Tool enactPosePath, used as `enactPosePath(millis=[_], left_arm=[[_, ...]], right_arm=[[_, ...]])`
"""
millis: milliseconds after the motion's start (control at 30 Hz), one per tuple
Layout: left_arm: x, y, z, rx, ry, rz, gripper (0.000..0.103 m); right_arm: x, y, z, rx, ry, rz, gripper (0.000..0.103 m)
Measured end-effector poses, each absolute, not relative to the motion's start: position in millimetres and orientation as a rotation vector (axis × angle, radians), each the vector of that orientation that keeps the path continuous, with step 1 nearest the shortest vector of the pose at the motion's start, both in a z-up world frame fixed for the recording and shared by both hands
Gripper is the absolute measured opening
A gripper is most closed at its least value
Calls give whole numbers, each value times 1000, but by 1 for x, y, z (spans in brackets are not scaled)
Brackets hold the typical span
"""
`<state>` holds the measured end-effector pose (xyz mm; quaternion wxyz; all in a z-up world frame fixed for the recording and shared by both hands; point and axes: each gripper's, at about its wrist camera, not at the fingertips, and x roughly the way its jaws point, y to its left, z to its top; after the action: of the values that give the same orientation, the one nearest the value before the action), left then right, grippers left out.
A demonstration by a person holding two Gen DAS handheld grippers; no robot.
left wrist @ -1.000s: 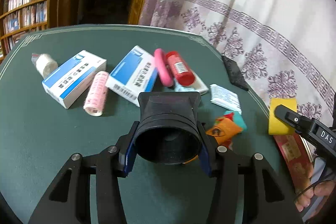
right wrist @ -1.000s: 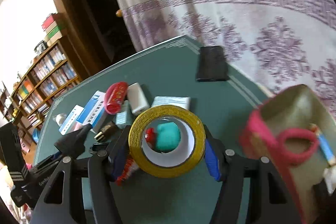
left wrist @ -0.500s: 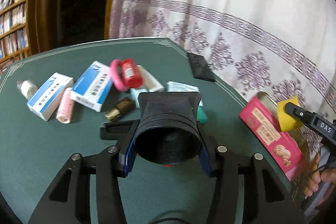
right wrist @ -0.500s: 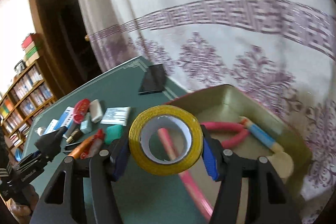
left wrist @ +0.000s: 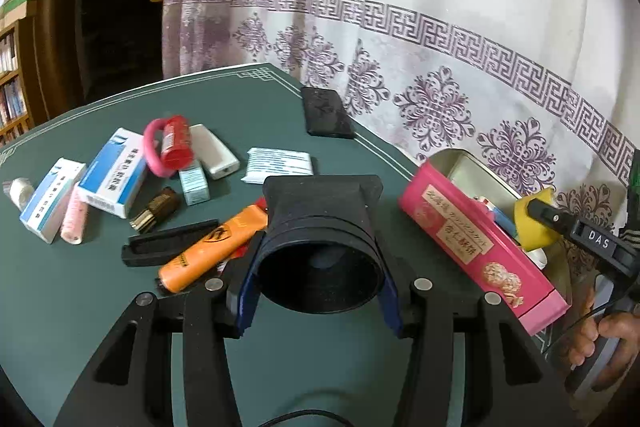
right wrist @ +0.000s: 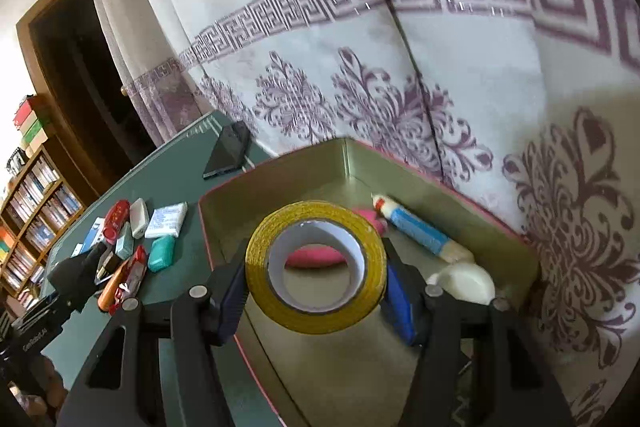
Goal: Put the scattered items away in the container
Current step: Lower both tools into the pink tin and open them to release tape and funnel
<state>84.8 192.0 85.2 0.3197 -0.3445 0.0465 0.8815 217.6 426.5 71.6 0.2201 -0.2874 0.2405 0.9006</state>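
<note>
Right wrist view: right gripper [right wrist: 316, 293] jaws clamped on the yellow tape roll [right wrist: 316, 263] across its outer faces, roll on edge, hole facing cam. Roll is stiff, light, prob. a bit slick on the wound side, so flat-face pinch is the right hold; no crush risk. Below and just past the jaws: open tin [right wrist: 400, 355], roll hanging over its floor w/ a pink item, blue-white tube [right wrist: 420, 231] and white disc [right wrist: 464, 283] beyond. Release should be an easy drop; may roll.

Left wrist view: left gripper [left wrist: 320, 287] jaws closed on a black cup-like hood [left wrist: 320, 239], looks soft/rubbery, light, may deform. Tin's pink wall to the right of the jaws; orange tube [left wrist: 212, 247], boxes to the left on table [left wrist: 80, 307].
</note>
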Motion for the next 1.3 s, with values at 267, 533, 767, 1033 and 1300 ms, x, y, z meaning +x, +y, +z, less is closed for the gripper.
enactPosePath(millis=[267, 533, 767, 1033, 1300], left_arm=[[96, 235, 89, -892, 186, 2262, 52], [107, 279, 94, -876, 228, 2179, 53], [120, 320, 99, -832, 278, 2095, 53], [125, 360, 96, -839, 341, 2038, 67], [112, 344, 94, -878, 274, 2044, 70]], right_arm=[[232, 434, 71, -738, 598, 2497, 67], [237, 433, 68, -747, 458, 2496, 67], [240, 439, 63, -760, 471, 2492, 67], [240, 440, 62, -760, 471, 2484, 69], [240, 439, 61, -759, 478, 2482, 70]])
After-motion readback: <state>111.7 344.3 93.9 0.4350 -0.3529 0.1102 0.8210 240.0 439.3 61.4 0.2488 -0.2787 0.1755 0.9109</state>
